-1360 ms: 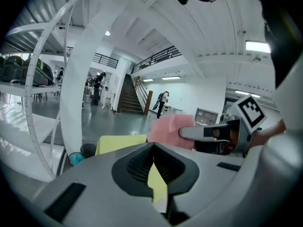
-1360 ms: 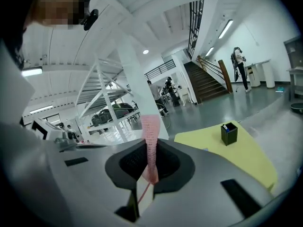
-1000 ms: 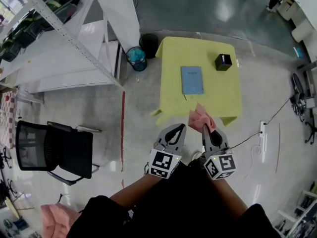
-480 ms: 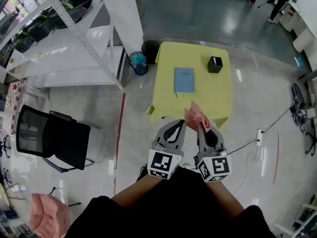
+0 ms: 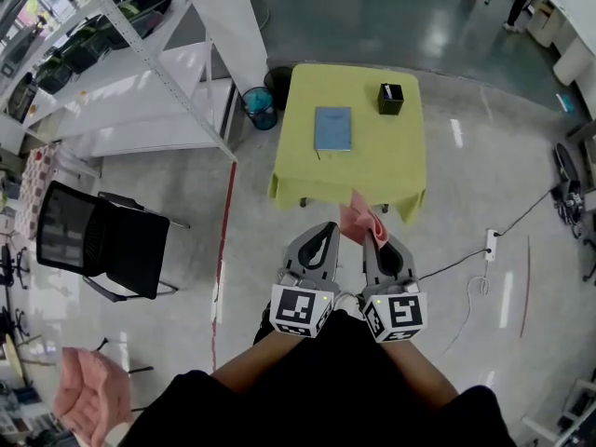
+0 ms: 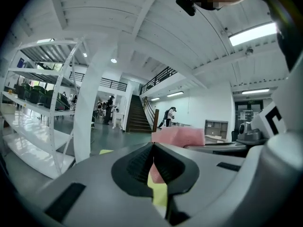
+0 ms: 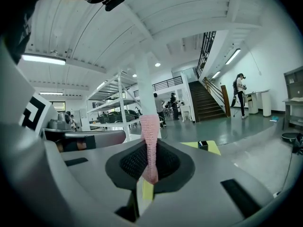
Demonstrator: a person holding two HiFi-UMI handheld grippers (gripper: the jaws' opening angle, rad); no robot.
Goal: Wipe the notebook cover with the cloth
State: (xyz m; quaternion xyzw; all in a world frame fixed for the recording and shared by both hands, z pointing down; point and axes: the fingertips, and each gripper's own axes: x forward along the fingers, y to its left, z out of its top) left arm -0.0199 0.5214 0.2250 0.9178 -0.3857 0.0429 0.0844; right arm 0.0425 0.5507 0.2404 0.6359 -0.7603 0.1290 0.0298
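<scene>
Since a second ago the worktop (image 5: 349, 170) has slid up the head view and looks smaller, and both grippers sit lower, closer to your body, so you seem to have drawn back from it, not closed in. Your right gripper (image 5: 373, 237) has its jaws pressed together on the pink cloth (image 5: 359, 220). The right gripper view shows the fabric pinched as a thin upright fold between the pads, with the loose part standing up past the tips. Gripped that way, there is plenty of free cloth to lay flat on a surface, which suits wiping. Your left gripper (image 5: 325, 231) rides just beside the right one with its jaws closed on nothing. The pink seen past them in the left gripper view is the cloth held by the other tool. I judge it is parked there to stay clear, though it could later steady the book. The notebook (image 5: 332, 128) lies flat and closed on the left half of the worktop, cover up, well apart from the cloth and from the black box (image 5: 390, 98) near the far right corner. No wiping has begun, and bare floor (image 5: 261, 240) lies between you and the worktop edge. You need to step forward and bring the cloth down over the cover.
</scene>
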